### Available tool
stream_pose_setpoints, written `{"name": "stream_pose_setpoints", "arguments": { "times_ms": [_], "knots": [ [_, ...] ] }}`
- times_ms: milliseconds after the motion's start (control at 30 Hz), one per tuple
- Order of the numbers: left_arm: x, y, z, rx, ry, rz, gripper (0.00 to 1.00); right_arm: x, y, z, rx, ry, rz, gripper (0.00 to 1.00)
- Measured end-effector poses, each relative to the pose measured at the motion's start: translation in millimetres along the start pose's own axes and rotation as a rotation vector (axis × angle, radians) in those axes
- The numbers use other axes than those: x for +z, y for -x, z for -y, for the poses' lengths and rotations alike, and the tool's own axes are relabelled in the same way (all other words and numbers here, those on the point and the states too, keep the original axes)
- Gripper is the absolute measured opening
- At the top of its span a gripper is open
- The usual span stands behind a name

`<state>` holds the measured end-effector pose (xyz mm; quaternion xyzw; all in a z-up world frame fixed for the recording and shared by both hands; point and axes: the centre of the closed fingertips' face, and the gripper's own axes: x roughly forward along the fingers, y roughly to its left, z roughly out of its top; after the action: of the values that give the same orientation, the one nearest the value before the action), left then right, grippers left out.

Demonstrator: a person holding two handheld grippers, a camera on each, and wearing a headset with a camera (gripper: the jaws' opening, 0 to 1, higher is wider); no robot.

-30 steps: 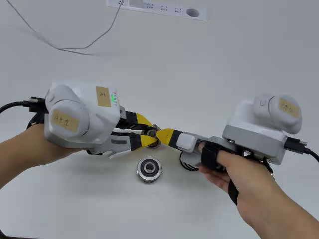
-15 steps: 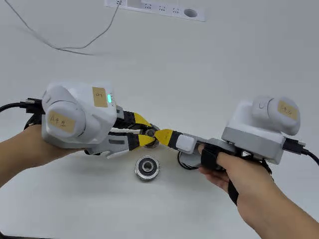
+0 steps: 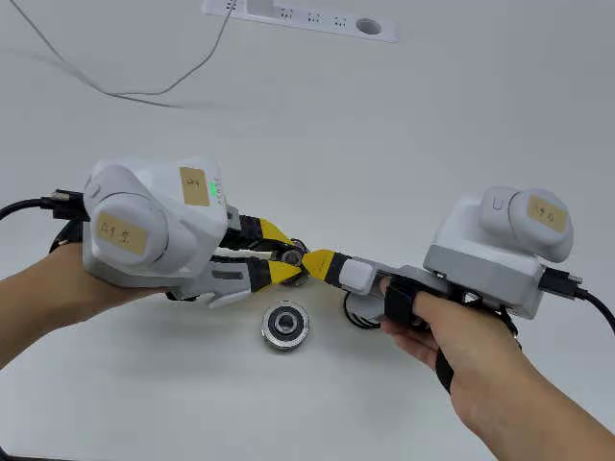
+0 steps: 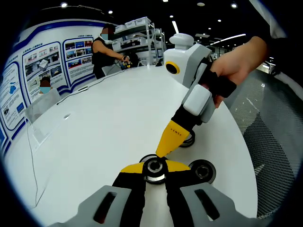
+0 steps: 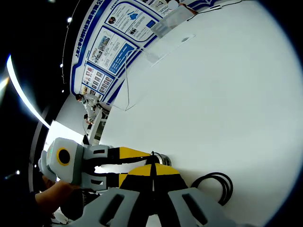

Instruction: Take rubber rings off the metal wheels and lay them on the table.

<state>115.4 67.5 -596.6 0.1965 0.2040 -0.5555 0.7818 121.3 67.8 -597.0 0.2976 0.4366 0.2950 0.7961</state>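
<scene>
Clamping one metal wheel, your left hand-held gripper meets your right hand-held gripper, pinched shut at that wheel's rim. A second wheel and loose rubber rings lie on the bench nearby.

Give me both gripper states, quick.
Left gripper: shut on a metal wheel.
Right gripper: shut, tips at that wheel's rim; what it pinches, if anything, cannot be told.
</scene>
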Motion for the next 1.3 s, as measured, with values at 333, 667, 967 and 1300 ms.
{"name": "stream_pose_setpoints", "arguments": {
  "times_ms": [333,667,967,1300],
  "knots": [
    [0.1,9.2,-5.2,0.016,0.011,0.006,0.23,4.2,-4.2,-1.2,0.015,-0.030,0.008,0.01],
    [1.2,49.0,-26.7,0.138,0.085,0.056,0.30,4.4,-7.7,-8.7,0.054,-0.047,0.000,0.01],
    [13.1,62.0,-14.2,0.145,0.077,0.081,0.50,-1.7,-2.8,-19.2,0.088,-0.038,-0.020,0.01],
    [27.8,69.4,-0.6,0.145,0.112,0.141,0.72,-11.0,21.3,-25.8,0.102,-0.023,-0.037,0.01]
  ]
}}
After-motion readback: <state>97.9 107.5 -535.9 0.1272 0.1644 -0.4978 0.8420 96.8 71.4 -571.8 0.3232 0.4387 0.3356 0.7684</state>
